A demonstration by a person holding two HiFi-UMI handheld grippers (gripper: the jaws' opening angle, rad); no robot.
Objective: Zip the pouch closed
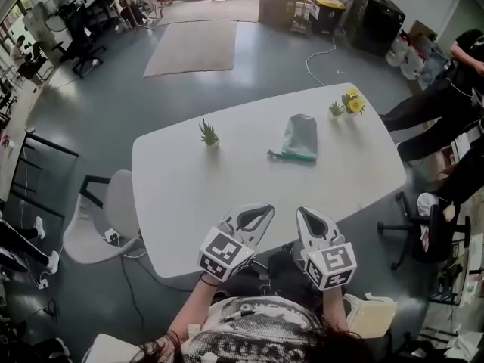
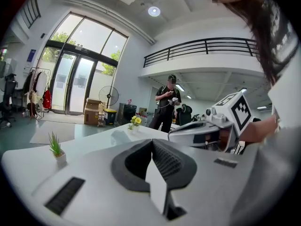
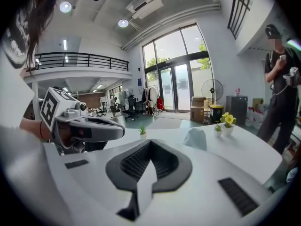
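Table (image 1: 227, 180): white with rounded corners; carries all items listed below.
Pouch (image 1: 300, 137): grey-green, lying flat right of the table's centre and nearer the far edge than the near one. A green strip runs along its near end (whether the zip is open cannot be told).
Left gripper (image 1: 263, 212): over the table's near edge, its 2 jaws closed together with nothing between them. It is well apart from the pouch.
Right gripper (image 1: 302, 213): just beside the left one at the same near edge, jaws likewise together and empty. The pouch lies ahead of it, well apart.
Spiky plant (image 1: 209, 134): in a small pot, left of the pouch, toward the far edge.
Yellow flowers (image 1: 352, 102): in a small pot at the far right corner, with a smaller green plant (image 1: 336, 109) just beside it.
Chair (image 1: 98, 221): white, off the table's left edge.
Bystander (image 1: 435, 104): in dark clothing, beyond the right edge.
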